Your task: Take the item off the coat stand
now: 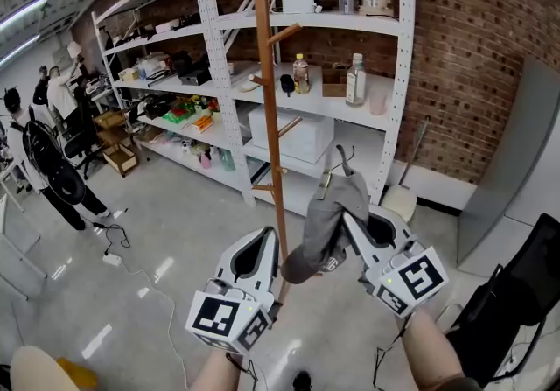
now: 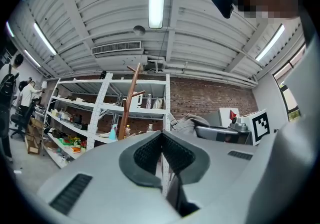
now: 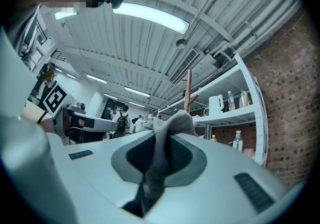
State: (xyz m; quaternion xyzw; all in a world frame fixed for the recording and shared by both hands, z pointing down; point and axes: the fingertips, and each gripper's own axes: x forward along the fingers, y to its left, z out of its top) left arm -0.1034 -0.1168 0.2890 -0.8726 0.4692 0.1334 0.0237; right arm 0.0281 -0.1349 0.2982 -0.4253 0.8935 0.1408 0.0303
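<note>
Across the upper half of the head view, white shelving [image 1: 398, 74] against a brick wall, stocked with bottles, a kettle and boxes. Below it, bare grey floor [image 1: 175, 232]. Down the middle of the frame, the wooden coat stand [image 1: 267, 74], with short pegs angled off its pole. Just right of the pole, low centre, the grey item [image 1: 332, 214]: soft fabric, probably a cap, hanging beside the stand with no peg visibly through it. Contact between its lower edge and the pole: impossible to tell.

Pinched in the right tool [image 1: 350, 221], jaws closed tight on a fold of the fabric. In the right gripper view, the same grey item [image 3: 167, 123] bunched up between the pads. Lower left of centre, the left tool [image 1: 269, 239], jaws together with nothing between them, tip close beside the pole.

Judged step: lift-off done or nearly done, carrying away now in hand. Next move: draw the right tool toward the bottom of the frame, away from the pole, keeping the pinch firm with only a fold in the grip. Watch the loose strap [image 1: 339, 157] at the item's top for snagging on a peg. Keep the left tool clear of the pole while backing off.
</note>
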